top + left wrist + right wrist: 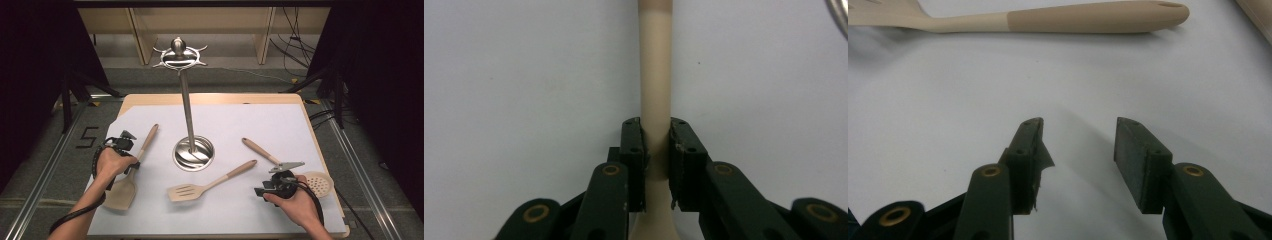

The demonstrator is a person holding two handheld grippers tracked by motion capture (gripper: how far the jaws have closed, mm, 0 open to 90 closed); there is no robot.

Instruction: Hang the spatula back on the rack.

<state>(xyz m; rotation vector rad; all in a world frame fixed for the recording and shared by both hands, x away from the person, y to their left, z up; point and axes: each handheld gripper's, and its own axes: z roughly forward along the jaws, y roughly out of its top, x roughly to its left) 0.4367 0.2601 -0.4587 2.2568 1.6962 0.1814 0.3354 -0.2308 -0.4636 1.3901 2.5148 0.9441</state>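
Left tongs (657, 150) were clamped on the neck of the solid spatula (131, 170), pads pressing both sides of the pale shaft just above the blade; spatula lay flat on the white surface (240, 125), at abt 8 o'clock from the stand base (193, 154), handle pointing to 1 o'clock. Right tongs (1078, 145) stood wide, nothing btwn them, low over bare surface at abt 4 o'clock from the base. Slotted turner (210, 186) lay just ahead of them, handle end nearest; skimmer (295, 170) sat partly under my right hand (295, 200).

Risks as I judged them:
- Grip sat close to the blade, so the long handle was the free end. On the lift it could swing or pivot in the pads, esp. w/ a smooth round shaft. Fix: lift slow.
- If the aim was hanging it on the hook ring (179, 55) atop the pole, I couldn't tell whether this handle had a hole. A blind try might knock the stand.
- Stand is tall on a narrow base; a bump on the pole could tip it twd the other utensils.
- Cable off the left tongs trailed near the blade; could drag.
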